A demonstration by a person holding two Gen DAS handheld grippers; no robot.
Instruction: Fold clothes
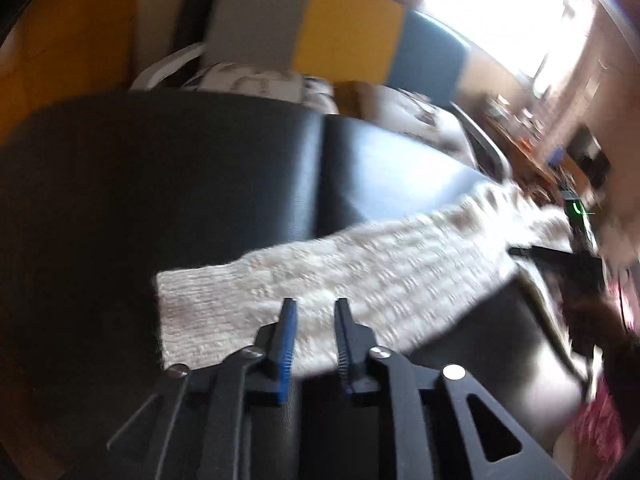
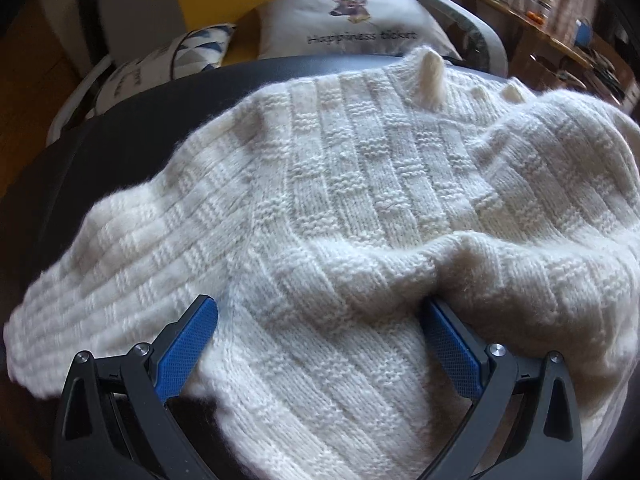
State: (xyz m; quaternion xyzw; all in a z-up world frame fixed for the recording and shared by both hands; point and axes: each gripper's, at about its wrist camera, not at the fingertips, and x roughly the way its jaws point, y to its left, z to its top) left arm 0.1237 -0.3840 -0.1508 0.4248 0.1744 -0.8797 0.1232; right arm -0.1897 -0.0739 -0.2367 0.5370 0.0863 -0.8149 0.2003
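A cream knitted sweater (image 2: 360,180) lies spread over a black padded surface (image 2: 120,128). In the left wrist view one of its sleeves (image 1: 340,280) stretches flat across the black surface (image 1: 200,180), cuff end to the left. My left gripper (image 1: 316,308) hovers over the sleeve's near edge with its jaws a little apart and nothing pinched between them. My right gripper (image 2: 320,304) stands wide open over the sweater's body. Its left finger (image 2: 188,344) rests on the knit, and its right finger (image 2: 452,348) is tucked under a raised fold.
Behind the black surface are printed cushions (image 2: 352,24) and a grey, yellow and blue backrest (image 1: 304,32). A wooden shelf with small items (image 2: 540,20) stands at the far right. A bright window (image 1: 500,12) glares at the upper right.
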